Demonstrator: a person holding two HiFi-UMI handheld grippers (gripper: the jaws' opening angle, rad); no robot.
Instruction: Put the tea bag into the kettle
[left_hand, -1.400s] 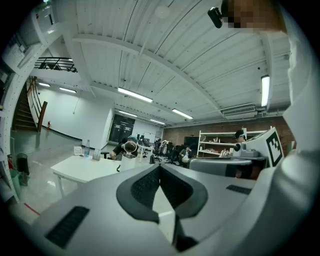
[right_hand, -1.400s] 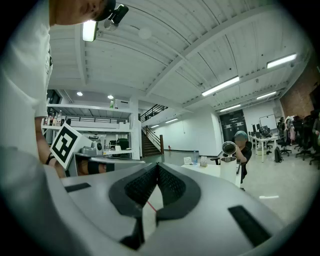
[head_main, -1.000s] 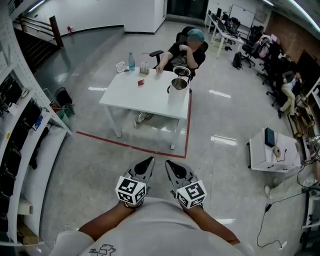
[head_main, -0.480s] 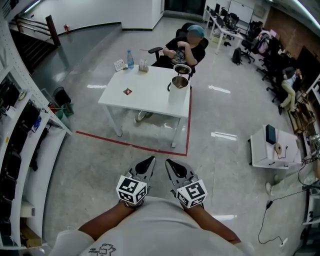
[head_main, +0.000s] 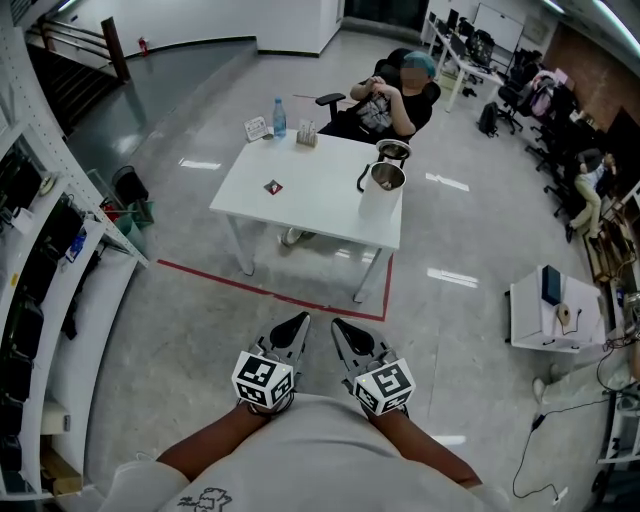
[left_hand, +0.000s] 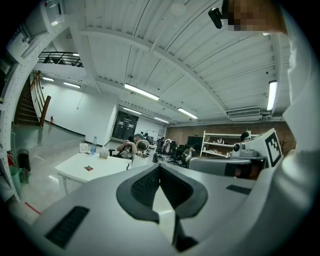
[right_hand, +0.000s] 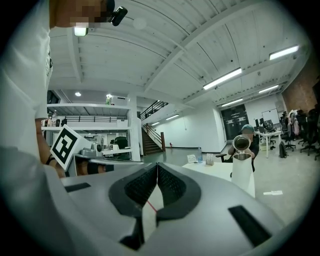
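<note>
Tea bag has shifted, far beyond left gripper and right gripper (fingers pressed together).

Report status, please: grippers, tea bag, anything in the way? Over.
Left gripper and right gripper shut, empty. Tea bag on table, left of kettle, not touching; lid up. Table far ahead; nothing seen in the way.

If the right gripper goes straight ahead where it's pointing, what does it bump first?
Nothing close: the right gripper faces open floor; the white table sits slightly right, so probably missed.
</note>
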